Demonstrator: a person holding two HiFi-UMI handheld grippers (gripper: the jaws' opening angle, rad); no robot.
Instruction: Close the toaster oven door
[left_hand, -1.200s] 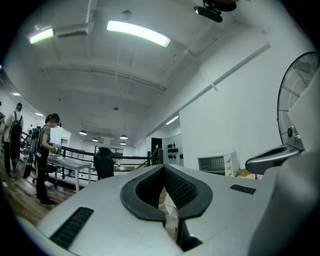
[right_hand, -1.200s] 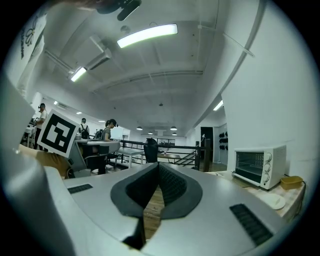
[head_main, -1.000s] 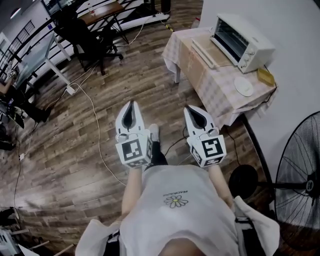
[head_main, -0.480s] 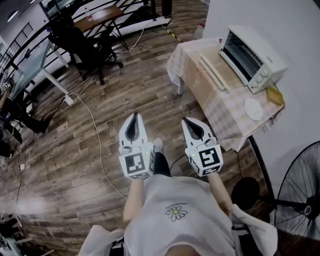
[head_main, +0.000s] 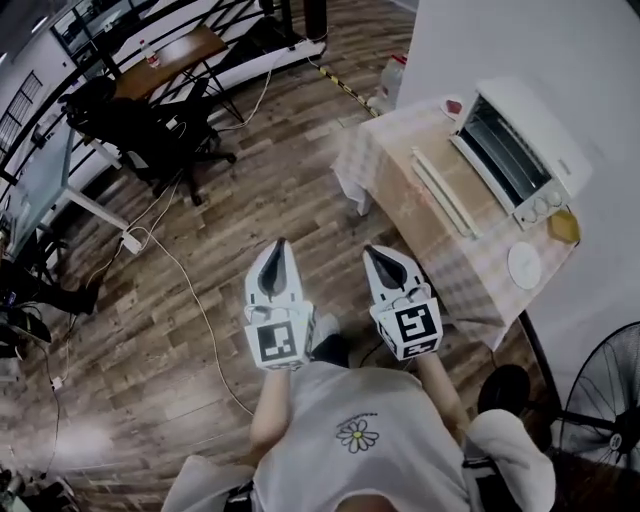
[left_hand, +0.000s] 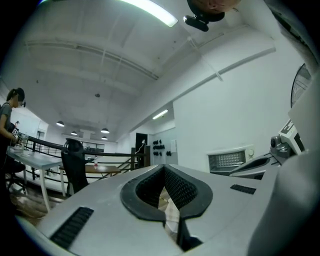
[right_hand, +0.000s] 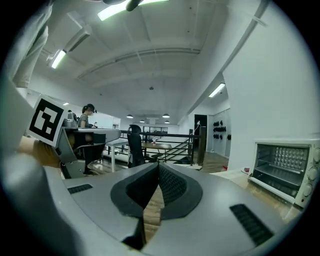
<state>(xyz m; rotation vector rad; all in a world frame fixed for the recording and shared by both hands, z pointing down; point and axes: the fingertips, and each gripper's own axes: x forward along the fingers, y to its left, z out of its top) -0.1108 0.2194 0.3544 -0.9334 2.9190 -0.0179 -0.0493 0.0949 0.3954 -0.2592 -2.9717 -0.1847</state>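
Office chair (head_main: 140, 125) at far left of the head view, white cable (head_main: 190, 290) trailing over the wood floor (head_main: 280, 180) beside it. Next comes your left gripper (head_main: 280, 246), held out in front of your body, jaws pressed together with nothing between them. Your right gripper (head_main: 373, 252) sits just beside it, also closed and empty; the right gripper view shows its tips meeting. Both point ahead over the floor and touch nothing.

Right of the grippers is a small table (head_main: 395, 190) with a checked cloth, set against the white wall (head_main: 500, 40). Toaster oven (head_main: 548, 135) stands on the table's wall side, with its door (head_main: 445, 192) dropped flat open toward the room, over the tabletop. Inside the oven you can see a wire rack (head_main: 498, 150); anything else in there can't be made out. White plate (head_main: 524, 265) lies on the cloth by the oven's near end, with a small yellow item (head_main: 563, 227) between it and the wall.

Oven is ahead and to the right of your right gripper, well apart from both sets of tips, and the left gripper is the farther one. Standing fan (head_main: 600, 420) fills the bottom right corner.
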